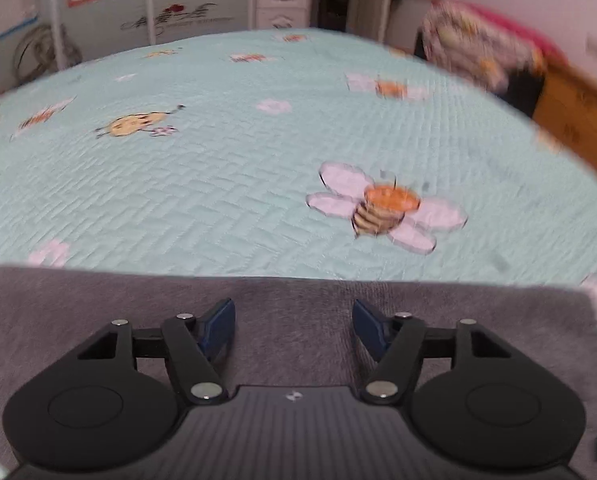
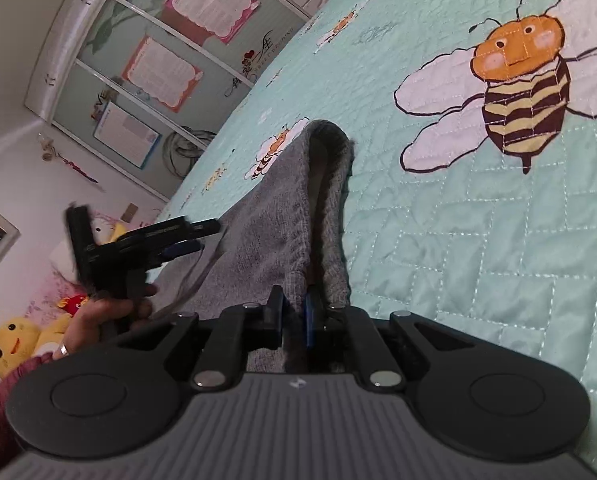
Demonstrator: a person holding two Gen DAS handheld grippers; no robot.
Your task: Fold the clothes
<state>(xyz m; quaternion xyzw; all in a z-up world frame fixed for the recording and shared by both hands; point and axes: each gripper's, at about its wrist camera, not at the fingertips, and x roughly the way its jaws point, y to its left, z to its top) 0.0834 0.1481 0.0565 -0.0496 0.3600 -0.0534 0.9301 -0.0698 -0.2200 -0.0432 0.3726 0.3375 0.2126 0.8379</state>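
While the left wrist view is blurred, we still read the left gripper [image 1: 293, 320] as released: its blue-padded fingers [image 1: 218, 326] stand well apart over the grey cloth [image 1: 298, 308], with nothing between them. The cloth lies flat beneath that gripper, its far edge running straight across the mint quilted bedspread [image 1: 218, 184], which carries a printed bee [image 1: 382, 210].

In the right wrist view we see the right gripper [image 2: 294, 316] clenched on a gathered edge of the same grey cloth [image 2: 274, 224]. The jaws are nearly together with fabric pinched between them. From the grasp the cloth rises in a narrow fold; a loop of it stands open at the far end, and the rest drapes leftward over the bedspread [image 2: 478, 260]. A large bee print [image 2: 518, 92] lies right of the fold, apart from it.

The left gripper [image 2: 178, 240] appears at the cloth's left side, held by the person's hand [image 2: 98, 316]; a plum sleeve [image 2: 2, 392] covers the wrist. We cannot tell its opening from this angle.
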